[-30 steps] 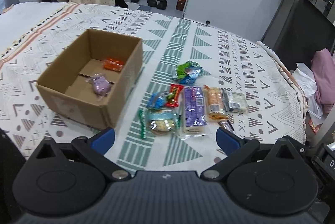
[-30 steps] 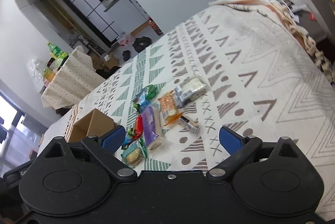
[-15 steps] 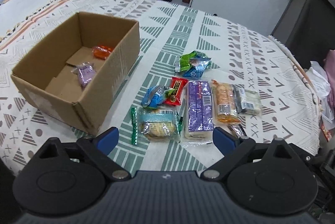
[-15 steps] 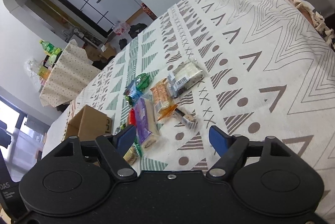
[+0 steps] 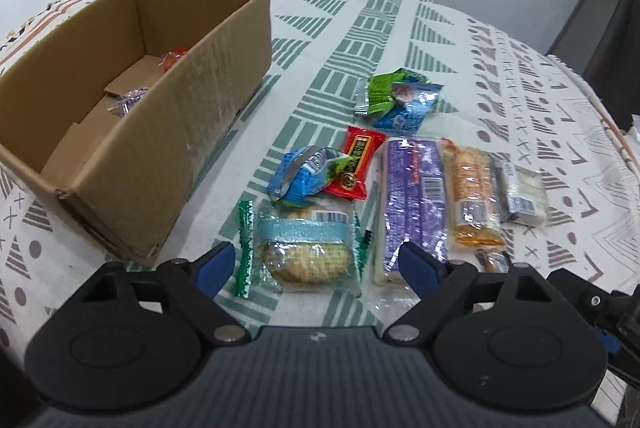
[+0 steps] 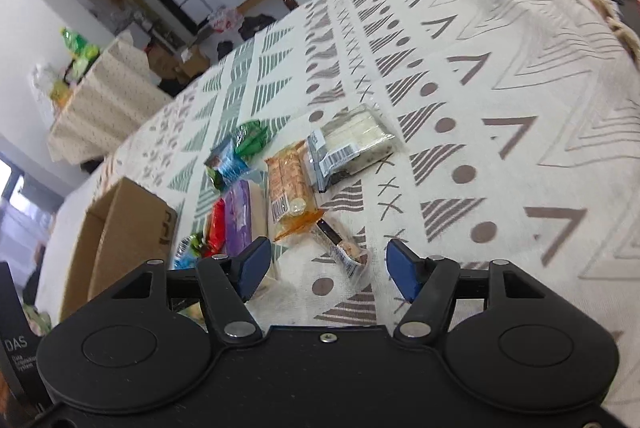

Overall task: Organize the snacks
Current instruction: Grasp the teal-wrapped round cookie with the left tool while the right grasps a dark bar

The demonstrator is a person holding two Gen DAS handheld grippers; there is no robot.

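1. Snacks lay in a loose cluster on the patterned tablecloth (image 5: 400, 11), just to the 3 o'clock side of the open cardboard box (image 5: 192, 131) in my left wrist view.
2. My left gripper (image 5: 316, 264) hung over the near end of the cluster. Its jaws had just been closing in but stood well apart, pressing on nothing.
3. Straight between those blue pads (image 5: 216, 264) sat the clear-wrapped round cake with the pale blue band (image 5: 306, 248), flat on the cloth, green crimped ends at either side.
4. At 12 o'clock from the cake, touching it, lay the blue crinkled packet (image 5: 302, 175), and the red packet (image 5: 356, 163) leaned against that one.
5. The long purple pack (image 5: 412, 203) ran alongside at 3 o'clock of the cake, its near end just by my left gripper's right pad.
6. Next over came the orange cracker pack (image 5: 472, 195), then the pale bar pack with a barcode (image 5: 520, 195), side by side and touching.
7. Further off at 12 o'clock, the green-and-blue packets (image 5: 396, 99) sat apart from the rest.
8. Inside the box, an orange wrapped piece (image 5: 174, 57) and a purple wrapped piece (image 5: 126, 101) rested on the floor.
9. My right gripper (image 6: 328, 268) was also partly closed in, jaws apart and empty.
10. Between its pads, on the cloth, lay the small slim bar wrapper (image 6: 340, 248), untouched.
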